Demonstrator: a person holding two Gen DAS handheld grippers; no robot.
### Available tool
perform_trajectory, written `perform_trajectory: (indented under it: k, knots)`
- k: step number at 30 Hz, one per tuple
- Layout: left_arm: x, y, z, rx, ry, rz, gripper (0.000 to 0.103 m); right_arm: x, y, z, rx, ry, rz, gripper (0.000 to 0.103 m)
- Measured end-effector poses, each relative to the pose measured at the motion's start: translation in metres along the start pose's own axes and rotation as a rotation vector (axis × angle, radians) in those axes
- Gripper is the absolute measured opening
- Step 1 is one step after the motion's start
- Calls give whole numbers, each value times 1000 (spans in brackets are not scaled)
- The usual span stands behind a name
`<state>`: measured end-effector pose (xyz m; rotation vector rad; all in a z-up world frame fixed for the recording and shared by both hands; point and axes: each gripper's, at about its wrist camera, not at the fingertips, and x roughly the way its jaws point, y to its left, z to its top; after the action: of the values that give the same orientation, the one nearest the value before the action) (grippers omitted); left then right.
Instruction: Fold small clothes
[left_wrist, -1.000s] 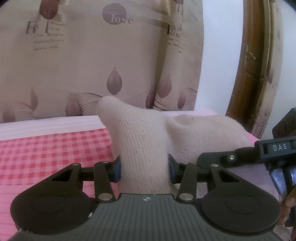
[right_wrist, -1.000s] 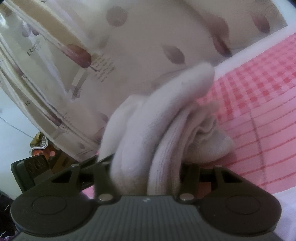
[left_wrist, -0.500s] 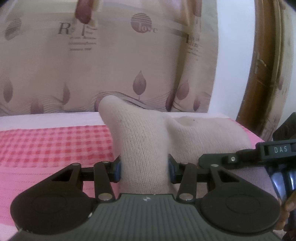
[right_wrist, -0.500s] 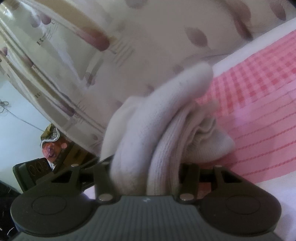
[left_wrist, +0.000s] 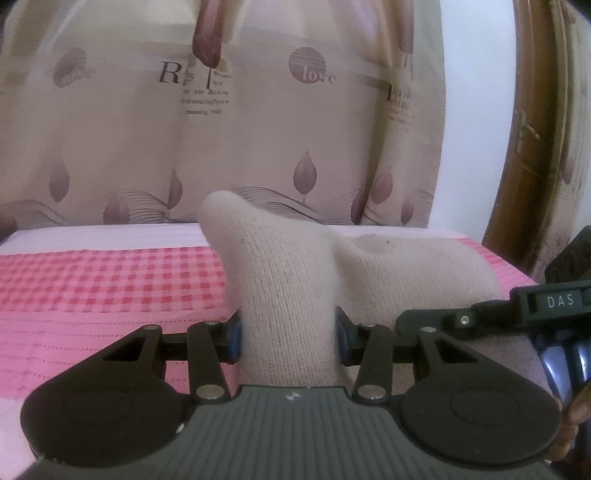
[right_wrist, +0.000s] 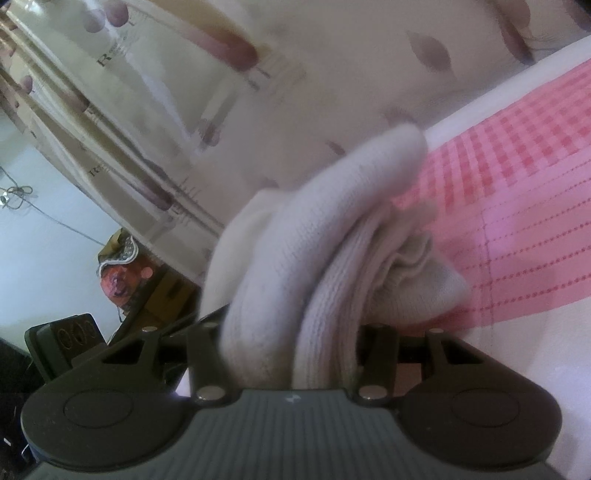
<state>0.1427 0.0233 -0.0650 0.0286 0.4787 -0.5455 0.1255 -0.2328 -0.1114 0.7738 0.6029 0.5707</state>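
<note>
I observe one off-white knitted sock, bunched and held clear of the pink checked bedspread. From the left wrist view, a rounded end rises upright and leans slightly left, with a broader, dimpled bulge of the same knit to its right, faintly soiled on top. From the right wrist view the sock shows as several layered folds: a smooth outer roll, a ribbed band beside it, and a crumpled end at lower right.
</note>
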Motion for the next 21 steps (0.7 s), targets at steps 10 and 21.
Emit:
perform_trajectory:
  k: [10, 21]
  knots:
    - [-29, 4, -8, -8, -15, 18, 46, 2, 21, -17, -26, 9, 14, 50]
    - [-61, 1, -15, -8, -42, 23, 46, -9, 43, -36, -62, 6, 22, 50]
